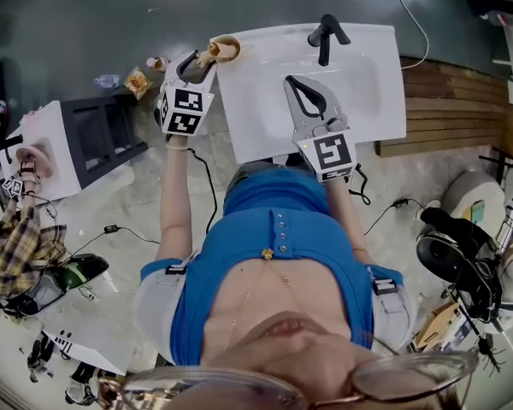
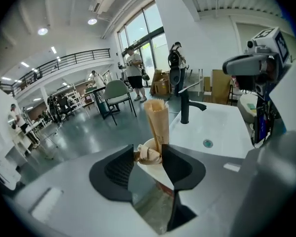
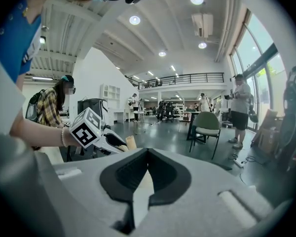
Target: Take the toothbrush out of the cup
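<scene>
A beige cup (image 1: 227, 48) stands on the left corner of the white sink top (image 1: 265, 118). In it stands a toothbrush in a tan paper wrapper (image 2: 157, 122), upright, beside some crumpled tan paper. My left gripper (image 1: 202, 60) is at that corner with its jaws wide open. In the left gripper view the cup (image 2: 149, 143) and wrapper sit between the fingertips of the left gripper (image 2: 148, 148), with no pad pressing on them. My right gripper (image 1: 289, 80) hovers over the basin, shut and empty. In the right gripper view its jaws (image 3: 148, 150) meet at the tips.
A black faucet (image 1: 325, 34) stands at the back of the basin, with the drain (image 2: 207, 143) below it. Small packets and a bottle (image 1: 107, 81) lie on the floor left of the sink. A wooden platform (image 1: 449, 101) lies to its right. People and chairs are far behind.
</scene>
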